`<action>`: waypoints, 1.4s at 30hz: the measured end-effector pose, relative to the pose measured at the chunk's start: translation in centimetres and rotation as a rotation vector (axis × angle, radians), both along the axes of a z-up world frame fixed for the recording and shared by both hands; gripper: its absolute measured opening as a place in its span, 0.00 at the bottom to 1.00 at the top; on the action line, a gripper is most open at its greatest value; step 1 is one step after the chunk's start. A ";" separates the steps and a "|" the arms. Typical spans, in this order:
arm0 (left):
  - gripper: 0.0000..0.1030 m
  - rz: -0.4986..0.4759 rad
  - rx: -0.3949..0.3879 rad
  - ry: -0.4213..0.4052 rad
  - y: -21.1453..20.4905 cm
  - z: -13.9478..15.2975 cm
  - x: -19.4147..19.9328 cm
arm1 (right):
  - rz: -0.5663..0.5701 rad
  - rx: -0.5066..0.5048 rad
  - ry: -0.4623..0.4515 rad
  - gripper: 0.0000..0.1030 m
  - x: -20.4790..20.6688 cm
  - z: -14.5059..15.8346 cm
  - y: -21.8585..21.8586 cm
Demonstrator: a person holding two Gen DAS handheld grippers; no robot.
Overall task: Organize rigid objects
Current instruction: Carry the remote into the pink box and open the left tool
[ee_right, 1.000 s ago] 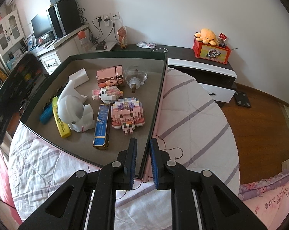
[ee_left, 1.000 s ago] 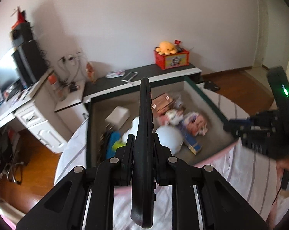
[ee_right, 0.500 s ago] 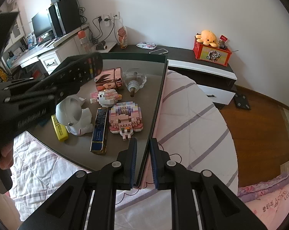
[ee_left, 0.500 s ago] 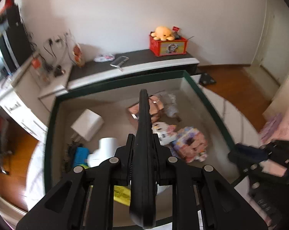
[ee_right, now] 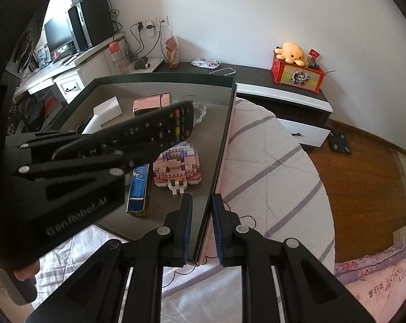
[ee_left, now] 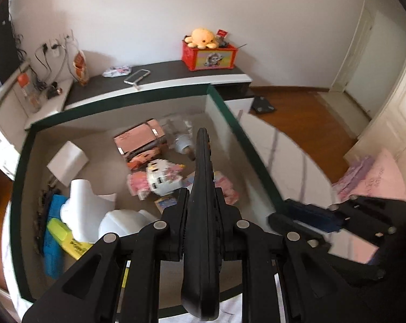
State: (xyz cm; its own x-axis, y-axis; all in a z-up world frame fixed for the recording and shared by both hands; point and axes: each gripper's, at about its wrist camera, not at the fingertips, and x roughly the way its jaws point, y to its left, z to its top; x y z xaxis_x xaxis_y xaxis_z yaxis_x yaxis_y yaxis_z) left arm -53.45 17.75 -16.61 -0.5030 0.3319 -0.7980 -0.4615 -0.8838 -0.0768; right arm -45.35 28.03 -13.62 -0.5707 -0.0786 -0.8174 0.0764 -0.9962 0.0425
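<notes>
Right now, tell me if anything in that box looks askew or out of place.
Nothing looks spilled or broken. The oddities: the white figurine lies tipped on its side over the yellow highlighter, and the box itself sits on the bed, its right wall pinched by the right hand-held gripper.

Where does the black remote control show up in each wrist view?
Left wrist view: the remote control runs up the centre, edge-on, clamped in the left gripper.
Right wrist view: it crosses the left-centre, buttons up, above the storage box.
Shared landmark: the red toy box with the yellow plush octopus.
</notes>
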 end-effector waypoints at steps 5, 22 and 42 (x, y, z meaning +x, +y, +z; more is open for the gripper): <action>0.21 0.021 -0.037 0.038 -0.9 0.0 0.6 | -0.006 0.003 0.001 0.16 0.1 0.0 -0.1; 0.81 0.056 -0.055 0.118 -4.9 1.4 2.9 | -0.017 0.053 -0.007 0.31 0.5 0.5 -1.4; 1.00 0.203 -0.050 0.233 -12.6 3.4 6.5 | 0.017 0.072 0.109 0.80 2.3 3.4 -5.5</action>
State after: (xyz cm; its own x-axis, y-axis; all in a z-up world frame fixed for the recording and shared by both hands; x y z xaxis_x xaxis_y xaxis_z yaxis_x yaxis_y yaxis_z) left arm -46.94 5.16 -13.21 -0.7265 0.1686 -0.6662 -0.2748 -0.9598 0.0567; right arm -43.04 22.55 -10.21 -0.6554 -0.0329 -0.7546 0.0940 -0.9948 -0.0383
